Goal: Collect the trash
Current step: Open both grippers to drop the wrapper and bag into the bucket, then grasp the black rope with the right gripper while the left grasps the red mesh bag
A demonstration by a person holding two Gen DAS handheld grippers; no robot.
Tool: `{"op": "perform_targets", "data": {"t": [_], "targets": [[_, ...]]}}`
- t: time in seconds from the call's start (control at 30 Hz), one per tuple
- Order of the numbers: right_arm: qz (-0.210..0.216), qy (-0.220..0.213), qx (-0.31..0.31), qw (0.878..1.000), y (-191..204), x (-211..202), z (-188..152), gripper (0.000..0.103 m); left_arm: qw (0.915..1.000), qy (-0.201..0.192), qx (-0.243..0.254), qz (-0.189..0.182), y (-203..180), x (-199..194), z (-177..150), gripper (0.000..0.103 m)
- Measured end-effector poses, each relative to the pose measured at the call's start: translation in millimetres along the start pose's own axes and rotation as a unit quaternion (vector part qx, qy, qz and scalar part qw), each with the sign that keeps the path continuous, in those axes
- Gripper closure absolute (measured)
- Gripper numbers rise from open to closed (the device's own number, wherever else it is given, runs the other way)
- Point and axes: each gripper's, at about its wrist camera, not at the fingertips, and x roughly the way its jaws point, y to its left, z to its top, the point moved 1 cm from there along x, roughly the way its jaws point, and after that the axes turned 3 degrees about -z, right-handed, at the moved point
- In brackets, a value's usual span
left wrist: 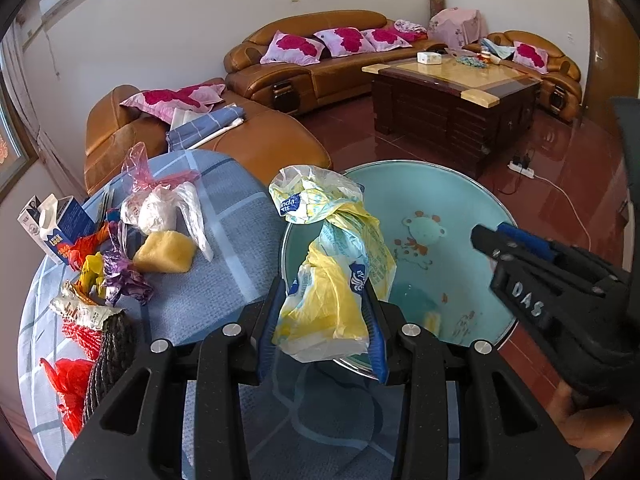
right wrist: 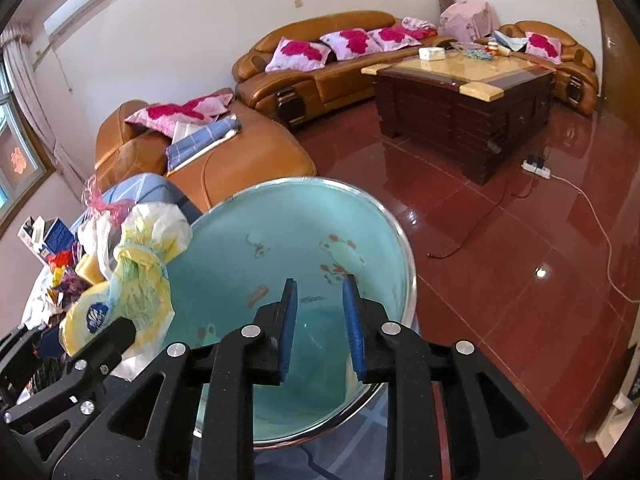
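Observation:
A crumpled yellow-and-white plastic bag (left wrist: 332,240) hangs knotted between the blue pads of my left gripper (left wrist: 324,300), which is shut on its lower part. The bag is held over the near rim of a teal enamel basin (left wrist: 460,208) with a cartoon print inside. In the right wrist view the same bag (right wrist: 136,280) shows at the left, beside the basin (right wrist: 280,216). My right gripper (right wrist: 320,292) stands open over the basin's inside with nothing between its pads; it also appears at the right of the left wrist view as the right gripper (left wrist: 492,240).
On the blue checked tablecloth (left wrist: 224,216) lie a yellow sponge (left wrist: 166,256), a pink-tied clear bag (left wrist: 156,208), a milk carton (left wrist: 56,228), foil wrappers (left wrist: 116,276) and a red bag (left wrist: 72,384). Brown sofas, a coffee table (right wrist: 464,92) and a floor cable lie beyond.

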Motion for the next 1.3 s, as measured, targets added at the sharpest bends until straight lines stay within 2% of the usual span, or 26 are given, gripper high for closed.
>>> {"op": "perform_targets", "data": {"t": [0.27, 0.33, 0.5, 0.73, 0.8, 0.87, 0.93, 1.03, 1.3], "targets": [[-0.035, -0.04, 0.019, 0.998, -11, -18, 7, 0.077, 1.0, -0.001, 0.006, -0.002, -4, 3, 3, 0.063], [-0.041, -0.043, 0.029, 0.998, -16, -21, 9, 0.077, 1.0, -0.005, 0.007, 0.001, -5, 2, 4, 0.045], [-0.042, -0.049, 0.036, 0.997, -20, -25, 10, 0.077, 0.9998, -0.018, 0.007, 0.01, -4, -6, 4, 0.033], [-0.034, -0.059, 0.024, 0.997, -10, -34, 9, 0.07, 0.999, -0.017, -0.02, 0.035, 18, -17, 0, 0.027], [-0.03, -0.061, 0.019, 0.997, -5, -37, 8, 0.064, 0.9986, -0.014, -0.031, 0.041, 28, -21, -3, 0.027], [-0.023, -0.063, 0.009, 0.998, 2, -40, 6, 0.052, 0.9978, -0.011, -0.044, 0.049, 39, -24, -6, 0.027], [-0.02, -0.066, -0.005, 0.998, 11, -43, 4, 0.048, 0.997, -0.011, -0.05, 0.058, 48, -29, -10, 0.026], [-0.017, -0.066, -0.029, 0.997, 26, -46, -1, 0.048, 0.9947, -0.011, -0.064, 0.08, 65, -36, -16, 0.026], [-0.014, -0.069, -0.061, 0.996, 54, -56, -10, 0.046, 0.9908, -0.01, -0.09, 0.1, 94, -47, -28, 0.026]]}}
